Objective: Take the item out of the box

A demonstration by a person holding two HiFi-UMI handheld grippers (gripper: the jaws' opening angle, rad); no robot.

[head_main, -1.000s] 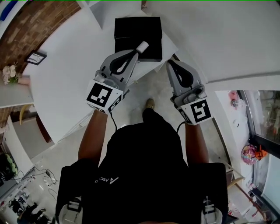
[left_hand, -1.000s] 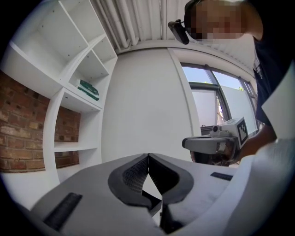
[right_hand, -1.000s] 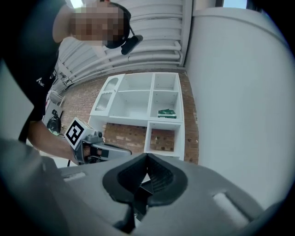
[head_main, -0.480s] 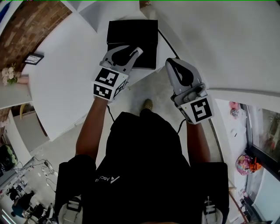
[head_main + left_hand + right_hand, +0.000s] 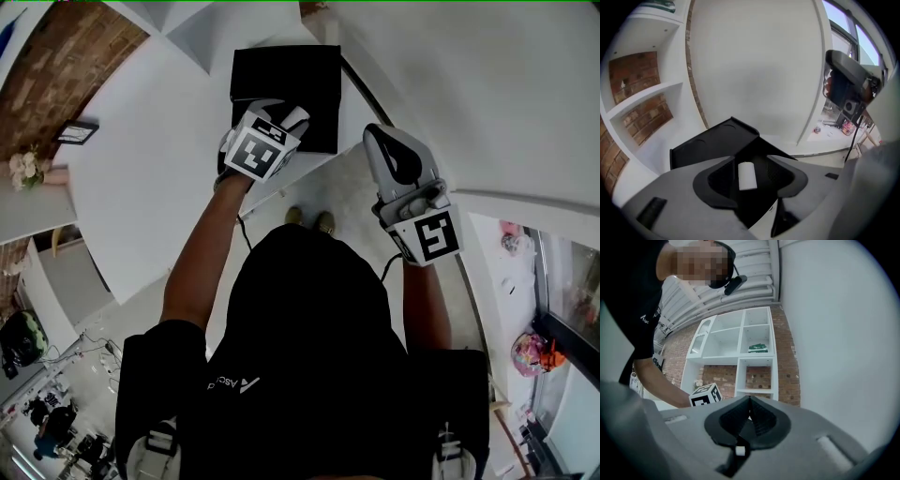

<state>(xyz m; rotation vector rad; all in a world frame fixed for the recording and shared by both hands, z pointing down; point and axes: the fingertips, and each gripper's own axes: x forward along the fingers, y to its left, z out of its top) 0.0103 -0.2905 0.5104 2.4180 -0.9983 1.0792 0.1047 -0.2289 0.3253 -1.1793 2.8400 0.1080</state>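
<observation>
An open black box (image 5: 286, 84) lies on the white table (image 5: 141, 178), its lid (image 5: 712, 140) folded back. My left gripper (image 5: 286, 112) hovers over the box, pointing down into it. Its jaws are opening and stand wide apart in the left gripper view (image 5: 750, 161). A small white cylinder (image 5: 747, 176) lies between them against the box's dark inside, and neither pad touches it. My right gripper (image 5: 378, 134) is held over the floor gap to the right of the box. Its jaws (image 5: 750, 401) are shut with nothing in them.
A second white surface (image 5: 487, 94) spreads to the right, with a strip of floor and the person's feet (image 5: 309, 220) between the two. White shelves with a brick back (image 5: 740, 348) stand behind the table. A dark cable (image 5: 352, 80) runs past the box's right side.
The left gripper has moved forward and tipped down over the box. Its jaws, earlier shut on the white cylinder, have spread and let it go. The right gripper has barely moved.
</observation>
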